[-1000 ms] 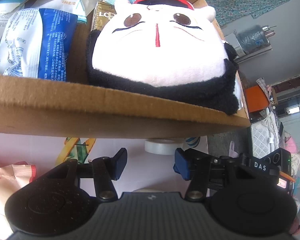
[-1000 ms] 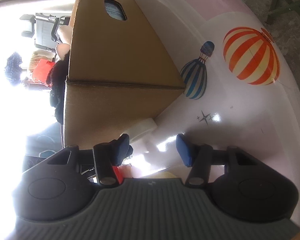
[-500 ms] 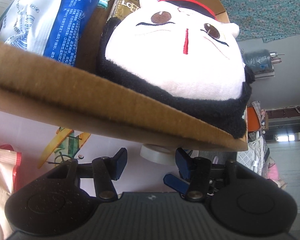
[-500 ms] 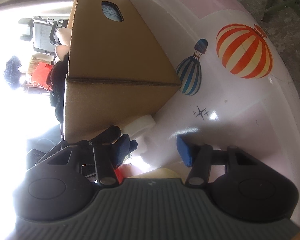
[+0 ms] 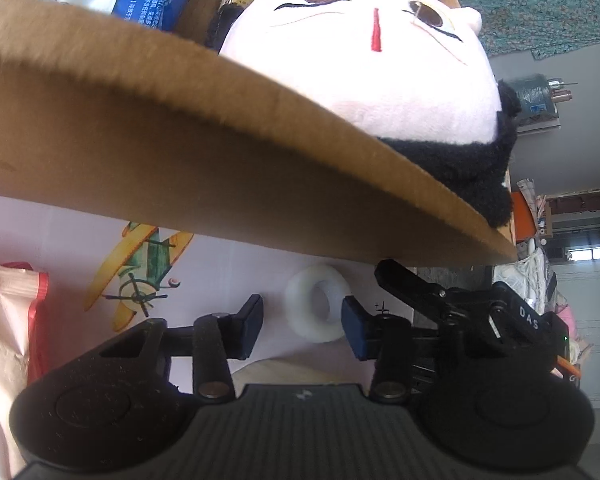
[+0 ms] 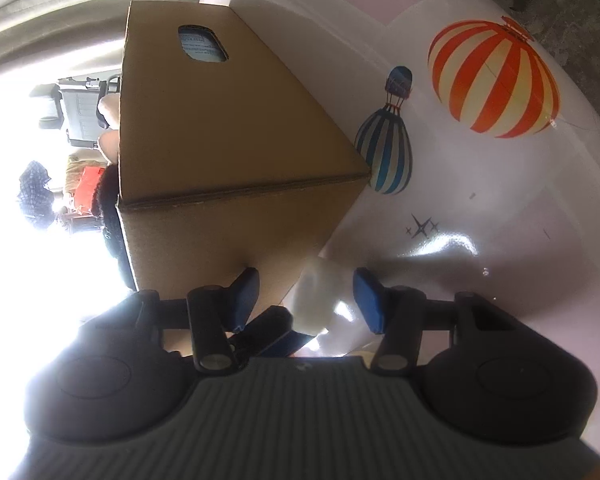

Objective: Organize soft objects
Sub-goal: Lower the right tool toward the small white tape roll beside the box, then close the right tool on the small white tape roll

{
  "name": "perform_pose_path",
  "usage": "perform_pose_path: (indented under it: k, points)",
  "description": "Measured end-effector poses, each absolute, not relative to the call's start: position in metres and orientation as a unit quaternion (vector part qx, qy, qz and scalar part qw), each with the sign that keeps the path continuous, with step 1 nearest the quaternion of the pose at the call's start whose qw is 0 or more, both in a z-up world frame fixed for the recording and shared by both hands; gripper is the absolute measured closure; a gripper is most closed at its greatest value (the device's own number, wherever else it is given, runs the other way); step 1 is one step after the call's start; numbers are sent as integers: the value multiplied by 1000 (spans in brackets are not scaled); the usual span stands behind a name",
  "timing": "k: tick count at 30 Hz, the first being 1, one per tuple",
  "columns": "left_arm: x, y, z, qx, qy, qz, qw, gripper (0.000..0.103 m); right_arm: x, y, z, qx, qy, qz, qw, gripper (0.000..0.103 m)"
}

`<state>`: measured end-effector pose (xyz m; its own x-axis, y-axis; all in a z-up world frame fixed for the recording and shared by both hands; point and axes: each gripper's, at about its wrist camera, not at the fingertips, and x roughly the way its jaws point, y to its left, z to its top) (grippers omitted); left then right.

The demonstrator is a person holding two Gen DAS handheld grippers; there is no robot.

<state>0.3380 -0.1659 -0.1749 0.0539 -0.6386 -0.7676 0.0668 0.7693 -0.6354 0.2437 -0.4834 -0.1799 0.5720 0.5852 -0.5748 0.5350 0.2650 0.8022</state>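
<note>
the white tape roll [image 5: 318,308] lies on the printed tabletop [image 5: 236,264] close against the foot of the cardboard box [image 5: 188,152], near the box's corner. it stands tilted on its edge with its hole facing the left wrist camera, so its axis runs roughly along the left gripper's [image 5: 302,328] line of sight. the left gripper straddles it: the roll sits between the two blue pads, nearer the right-hand pad [image 5: 354,330] and perhaps touching it, with a gap at the other. its jaws have just been closing, with the roll between them, but no grip shows yet. the right gripper [image 6: 306,298] is also parted and empty, coming at the same roll [image 6: 316,300] from the side. the left looks nearer and better lined up. the plush toy [image 5: 372,64] already rests in the box.
</note>
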Motion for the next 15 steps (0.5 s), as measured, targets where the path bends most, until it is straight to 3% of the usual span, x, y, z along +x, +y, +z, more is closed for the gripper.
perform_pose_path:
  k: [5,15]
  points:
    - [337,-167,-181,-231,644,-255,684,66,250,-476,-178,589,474,16,654,62]
    - [338,-186,-168,-173,636,-273,701,67,268,-450,-141,420,537,41,730,63]
